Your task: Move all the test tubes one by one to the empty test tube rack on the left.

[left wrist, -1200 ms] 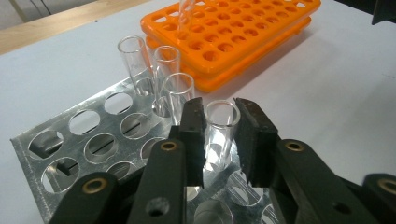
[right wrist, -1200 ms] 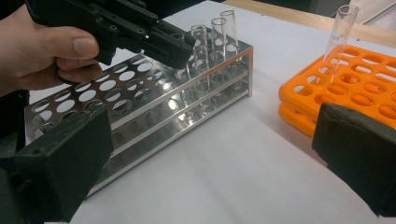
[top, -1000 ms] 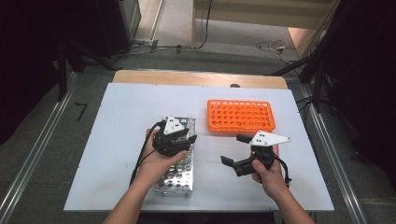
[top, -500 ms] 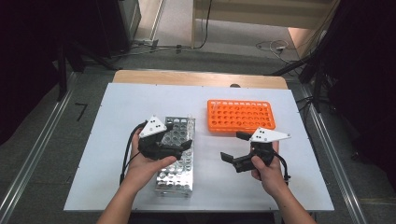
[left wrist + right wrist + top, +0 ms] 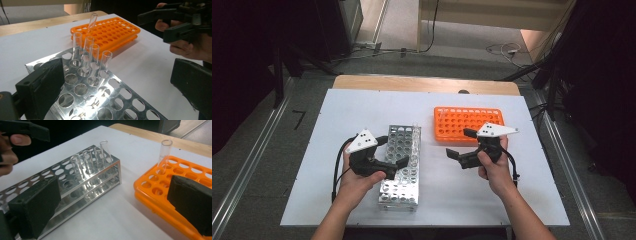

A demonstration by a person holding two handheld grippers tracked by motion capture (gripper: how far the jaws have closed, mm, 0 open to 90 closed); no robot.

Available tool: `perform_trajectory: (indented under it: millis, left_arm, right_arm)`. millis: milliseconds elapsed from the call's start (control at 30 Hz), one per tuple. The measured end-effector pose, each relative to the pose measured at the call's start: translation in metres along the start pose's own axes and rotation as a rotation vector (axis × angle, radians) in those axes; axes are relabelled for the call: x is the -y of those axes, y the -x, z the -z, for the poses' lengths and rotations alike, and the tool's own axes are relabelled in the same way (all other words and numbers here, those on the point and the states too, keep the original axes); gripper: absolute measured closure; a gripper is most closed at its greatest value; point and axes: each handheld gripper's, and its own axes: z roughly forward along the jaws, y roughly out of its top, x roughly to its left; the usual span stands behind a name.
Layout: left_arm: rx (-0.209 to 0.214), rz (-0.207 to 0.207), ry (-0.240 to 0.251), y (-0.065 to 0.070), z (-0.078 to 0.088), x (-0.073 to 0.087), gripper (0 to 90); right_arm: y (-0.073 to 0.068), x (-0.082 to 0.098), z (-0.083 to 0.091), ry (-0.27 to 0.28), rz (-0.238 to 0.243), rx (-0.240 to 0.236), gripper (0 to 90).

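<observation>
A shiny metal tube rack [image 5: 403, 172] lies mid-table with several clear glass tubes [image 5: 90, 56] upright at its far end. To its right sits an orange rack [image 5: 472, 120] with one clear tube [image 5: 165, 151] leaning in a corner hole. My left gripper [image 5: 393, 150] hovers at the metal rack's left side. Its jaws have just been opening and stand wide apart, with nothing pinched between them. My right gripper [image 5: 460, 142] is open and empty between the two racks, pointing toward the metal rack [image 5: 75, 182].
The white tabletop [image 5: 347, 115] has free room to the left, at the back, and along the front edge. A wooden strip [image 5: 422, 84] runs behind it. Cables trail from both grippers. The floor and dark equipment surround the table.
My left gripper has drawn back to the left off the top of the metal rack, and its jaws have spread wide. The right gripper shifted slightly toward the orange rack.
</observation>
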Motion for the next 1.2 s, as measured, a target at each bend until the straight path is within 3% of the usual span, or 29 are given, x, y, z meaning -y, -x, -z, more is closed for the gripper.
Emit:
perform_trajectory:
  millis: [300, 500, 933, 1200]
  left_arm:
    - [-0.004, 0.008, 0.017, -0.001, 0.006, 0.001, 0.0]
    - [0.014, -0.006, 0.022, 0.002, 0.005, 0.000, 0.0]
    - [0.017, -0.003, 0.019, 0.002, 0.005, 0.001, 0.0]
    - [0.009, -0.006, 0.019, 0.001, 0.007, 0.000, 0.0]
  right_arm:
    - [0.019, -0.017, -0.023, 0.001, -0.027, 0.015, 0.0]
    - [0.029, -0.024, -0.043, -0.024, -0.054, 0.070, 5.3]
    - [0.047, -0.023, -0.086, -0.109, -0.094, 0.223, 36.0]
    - [0.054, -0.022, -0.099, -0.101, -0.126, 0.220, 48.4]
